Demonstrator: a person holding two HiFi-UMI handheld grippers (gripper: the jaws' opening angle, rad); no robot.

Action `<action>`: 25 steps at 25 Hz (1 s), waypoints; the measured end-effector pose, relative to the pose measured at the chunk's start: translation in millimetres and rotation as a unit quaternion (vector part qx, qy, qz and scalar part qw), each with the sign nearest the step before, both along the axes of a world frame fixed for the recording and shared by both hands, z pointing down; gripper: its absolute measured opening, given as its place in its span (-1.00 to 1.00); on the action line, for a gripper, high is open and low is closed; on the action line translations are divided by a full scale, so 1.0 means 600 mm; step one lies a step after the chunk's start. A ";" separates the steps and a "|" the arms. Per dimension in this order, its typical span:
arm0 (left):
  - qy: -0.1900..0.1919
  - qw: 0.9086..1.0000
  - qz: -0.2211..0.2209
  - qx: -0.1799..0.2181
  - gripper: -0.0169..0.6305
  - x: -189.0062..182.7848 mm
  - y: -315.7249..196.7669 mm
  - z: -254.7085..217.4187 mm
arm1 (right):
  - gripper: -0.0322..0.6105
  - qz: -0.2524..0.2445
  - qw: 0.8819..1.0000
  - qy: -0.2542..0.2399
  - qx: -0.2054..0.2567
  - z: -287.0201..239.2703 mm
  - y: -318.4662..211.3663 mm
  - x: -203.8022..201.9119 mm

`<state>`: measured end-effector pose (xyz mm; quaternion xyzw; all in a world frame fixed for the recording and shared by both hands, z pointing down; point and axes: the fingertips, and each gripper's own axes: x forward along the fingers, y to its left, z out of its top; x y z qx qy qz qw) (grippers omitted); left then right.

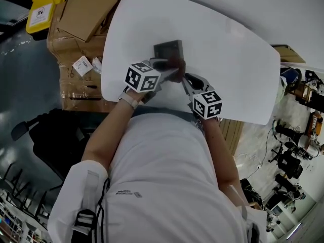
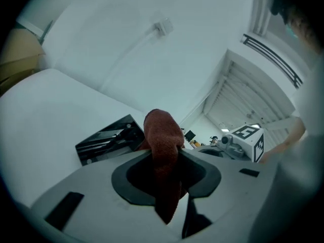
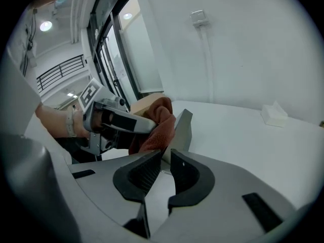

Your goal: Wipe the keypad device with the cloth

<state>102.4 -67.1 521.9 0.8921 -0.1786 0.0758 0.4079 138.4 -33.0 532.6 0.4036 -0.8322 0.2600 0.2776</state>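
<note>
The keypad device [image 1: 168, 49] is a dark flat slab, tilted up off the white table [image 1: 228, 59]. In the right gripper view its grey edge [image 3: 180, 128] runs between the jaws of my right gripper [image 3: 163, 161], which is shut on it. My left gripper [image 2: 164, 158] is shut on a red-brown cloth [image 2: 162, 135], and a fold bulges out past the jaws. In the right gripper view the cloth [image 3: 158, 118] presses against the device's face, with the left gripper [image 3: 119, 120] behind it. In the head view both grippers meet at the device's near side, and the cloth [image 1: 175, 66] is blurred there.
Cardboard boxes [image 1: 83, 14] and a yellow bin [image 1: 45, 6] stand on the floor left of the table. A small white object [image 3: 275, 114] lies on the table to the right. A black chair [image 1: 50, 130] is near my left side. Tools and equipment crowd the floor at far right.
</note>
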 end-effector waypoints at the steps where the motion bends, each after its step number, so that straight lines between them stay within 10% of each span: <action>1: -0.003 1.000 0.002 0.001 -0.58 0.004 -0.001 0.003 | -0.69 -0.002 1.000 0.001 -0.001 0.000 0.000 -0.001; 13: 0.013 1.000 -0.005 -0.024 -0.59 -0.002 -0.005 0.033 | -0.71 -0.002 1.000 0.007 -0.019 0.002 0.002 -0.006; 25: -0.086 0.994 -0.039 -0.058 -0.59 -0.078 0.014 0.122 | -0.71 0.014 1.000 0.008 -0.023 0.004 0.000 -0.005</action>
